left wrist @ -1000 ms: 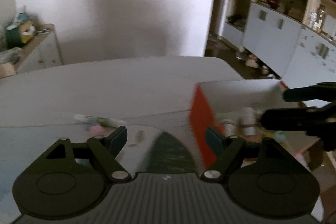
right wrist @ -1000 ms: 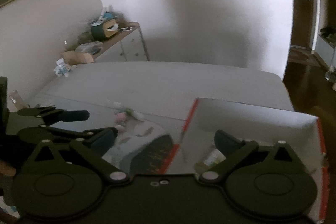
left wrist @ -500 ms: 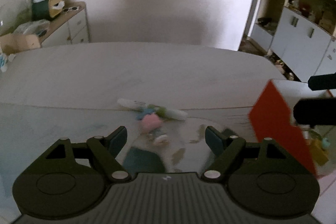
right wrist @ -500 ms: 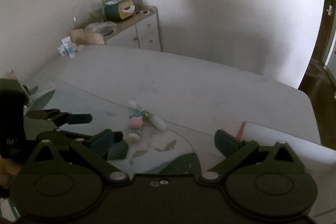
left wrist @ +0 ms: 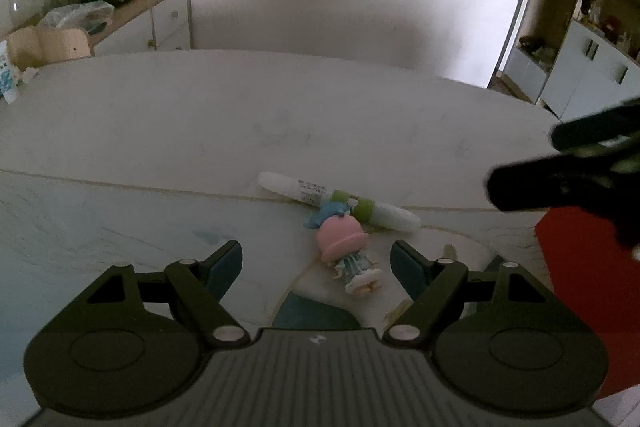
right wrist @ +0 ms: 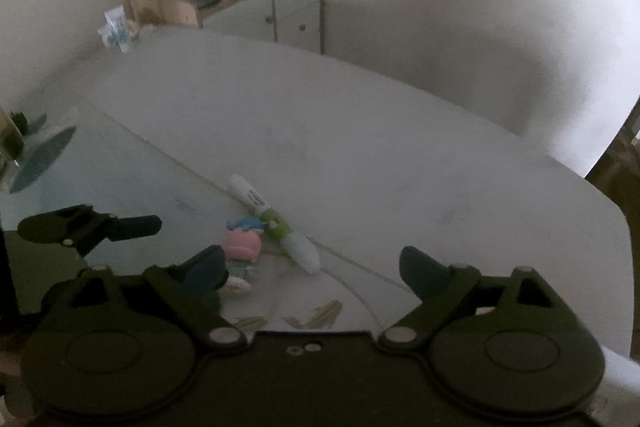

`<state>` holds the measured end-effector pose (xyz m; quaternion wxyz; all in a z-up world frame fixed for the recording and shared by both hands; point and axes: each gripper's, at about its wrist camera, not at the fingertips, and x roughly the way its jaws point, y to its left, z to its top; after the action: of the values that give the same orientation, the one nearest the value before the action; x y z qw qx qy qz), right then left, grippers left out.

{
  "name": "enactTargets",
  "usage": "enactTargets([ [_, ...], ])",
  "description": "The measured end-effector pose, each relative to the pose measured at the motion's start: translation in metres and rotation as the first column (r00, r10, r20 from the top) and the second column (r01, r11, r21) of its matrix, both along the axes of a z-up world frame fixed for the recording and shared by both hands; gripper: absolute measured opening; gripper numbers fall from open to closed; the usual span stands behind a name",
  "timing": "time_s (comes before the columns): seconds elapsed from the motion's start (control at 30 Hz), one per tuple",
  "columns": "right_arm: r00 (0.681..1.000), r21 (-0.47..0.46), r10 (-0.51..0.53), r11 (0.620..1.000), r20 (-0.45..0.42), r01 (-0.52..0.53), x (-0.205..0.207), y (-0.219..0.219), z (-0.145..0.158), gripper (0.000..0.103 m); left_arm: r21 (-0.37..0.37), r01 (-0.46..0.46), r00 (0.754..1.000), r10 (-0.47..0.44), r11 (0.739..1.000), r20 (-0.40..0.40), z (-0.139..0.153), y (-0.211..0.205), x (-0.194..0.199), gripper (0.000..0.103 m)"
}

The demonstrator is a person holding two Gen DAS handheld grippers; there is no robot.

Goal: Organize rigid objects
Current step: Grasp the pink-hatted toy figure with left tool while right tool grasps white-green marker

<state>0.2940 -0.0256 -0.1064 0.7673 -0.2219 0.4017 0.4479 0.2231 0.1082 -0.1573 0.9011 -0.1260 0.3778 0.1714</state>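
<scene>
A small doll (left wrist: pixel 346 243) with a pink head and a pale blue dress lies on the table mat. A white marker (left wrist: pixel 338 200) with green bands lies just behind it. My left gripper (left wrist: pixel 316 259) hangs open over the doll, which sits between its fingers without contact. In the right wrist view the doll (right wrist: pixel 242 249) lies beside the left finger (right wrist: pixel 206 269) of my right gripper (right wrist: pixel 314 267), and the marker (right wrist: pixel 276 223) lies ahead of it. The right jaws are wide and closing, with nothing pressed between them.
A red box wall (left wrist: pixel 576 287) stands at the right edge of the left wrist view. A sideboard (left wrist: pixel 160 15) with a tissue box and clutter stands against the far wall. White cupboards (left wrist: pixel 588 59) line the room on the right. The pale table (right wrist: pixel 360 131) stretches behind the objects.
Both grippers swung left, away from the red and white box, and came down toward the doll and marker. The doll now sits between the left fingers. The right jaws have narrowed slightly.
</scene>
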Motion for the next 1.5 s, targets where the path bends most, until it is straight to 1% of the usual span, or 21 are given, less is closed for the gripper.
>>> enactTargets([
  [0.13,1.000,-0.050,0.022,0.998,-0.002,-0.023,0.010,0.012,-0.016,0.089,0.001,0.013,1.000,-0.013,1.000,-0.018,-0.012,-0.004,0.009,0.081],
  [0.3,0.995,-0.108,0.090,0.990,-0.042,-0.094,0.017,0.026,-0.037,0.085,0.000,0.010,1.000,-0.010,1.000,-0.029,-0.025,-0.003,0.022,0.081],
  [0.4,0.991,-0.132,0.121,0.983,-0.057,-0.128,0.021,0.036,-0.047,0.080,0.004,0.024,0.999,-0.024,1.000,-0.032,-0.031,-0.004,0.028,0.081],
  [0.47,0.989,-0.143,0.133,0.980,-0.063,-0.140,0.024,0.043,-0.052,0.075,0.004,0.034,0.999,-0.034,0.999,-0.036,-0.036,-0.005,0.032,0.081],
  [0.6,0.984,-0.157,0.166,0.972,-0.071,-0.176,0.027,0.052,-0.061,0.072,0.002,0.036,0.999,-0.036,0.999,-0.041,-0.043,-0.005,0.038,0.081],
  [0.7,0.979,-0.161,0.188,0.967,-0.075,-0.198,0.027,0.055,-0.068,0.066,0.011,0.034,0.999,-0.034,0.999,-0.028,-0.043,-0.006,0.039,0.081],
  [0.73,0.978,-0.161,0.192,0.966,-0.076,-0.202,0.027,0.056,-0.070,0.063,0.009,0.034,0.999,-0.034,0.999,-0.024,-0.044,-0.006,0.040,0.081],
  [0.77,0.978,-0.161,0.194,0.966,-0.078,-0.205,0.027,0.056,-0.070,0.059,0.011,0.035,0.999,-0.035,0.999,-0.019,-0.044,-0.006,0.039,0.078],
  [0.83,0.977,-0.154,0.198,0.966,-0.082,-0.208,0.028,0.057,-0.072,0.055,0.029,0.043,0.999,-0.042,0.999,-0.013,-0.044,-0.008,0.040,0.072],
  [0.87,0.977,-0.155,0.199,0.965,-0.082,-0.210,0.027,0.058,-0.073,0.051,0.039,0.044,0.999,-0.044,0.998,-0.013,-0.044,-0.010,0.040,0.070],
  [0.9,0.976,-0.155,0.203,0.964,-0.083,-0.214,0.027,0.060,-0.075,0.050,0.047,0.045,0.999,-0.045,0.998,-0.013,-0.044,-0.011,0.040,0.070],
  [1.0,0.976,-0.141,0.202,0.967,-0.086,-0.213,0.028,0.062,-0.078,0.048,0.075,0.056,0.998,-0.055,0.996,-0.021,-0.045,-0.015,0.041,0.065],
  [1.03,0.975,-0.139,0.203,0.967,-0.088,-0.214,0.027,0.063,-0.079,0.045,0.084,0.060,0.998,-0.058,0.995,-0.021,-0.045,-0.017,0.041,0.061],
  [1.1,0.974,-0.135,0.211,0.966,-0.077,-0.220,0.025,0.065,-0.080,0.045,0.100,0.068,0.998,-0.067,0.993,-0.017,-0.046,-0.020,0.041,0.058],
  [1.17,0.974,-0.133,0.216,0.966,-0.066,-0.223,0.023,0.066,-0.082,0.044,0.105,0.075,0.997,-0.074,0.992,-0.011,-0.046,-0.023,0.041,0.050],
  [1.23,0.974,-0.132,0.219,0.966,-0.052,-0.224,0.020,0.067,-0.083,0.043,0.107,0.081,0.997,-0.081,0.991,-0.005,-0.046,-0.023,0.042,0.047],
  [1.3,0.975,-0.124,0.219,0.967,-0.046,-0.223,0.017,0.069,-0.084,0.040,0.106,0.080,0.997,-0.081,0.991,0.001,-0.047,-0.024,0.041,0.047],
  [1.37,0.974,-0.117,0.223,0.967,-0.041,-0.226,0.013,0.069,-0.083,0.032,0.107,0.081,0.997,-0.082,0.991,0.005,-0.047,-0.024,0.040,0.047],
  [1.5,0.976,-0.110,0.216,0.970,-0.016,-0.216,0.006,0.070,-0.085,0.027,0.095,0.083,0.996,-0.084,0.992,0.009,-0.045,-0.019,0.037,0.047],
])
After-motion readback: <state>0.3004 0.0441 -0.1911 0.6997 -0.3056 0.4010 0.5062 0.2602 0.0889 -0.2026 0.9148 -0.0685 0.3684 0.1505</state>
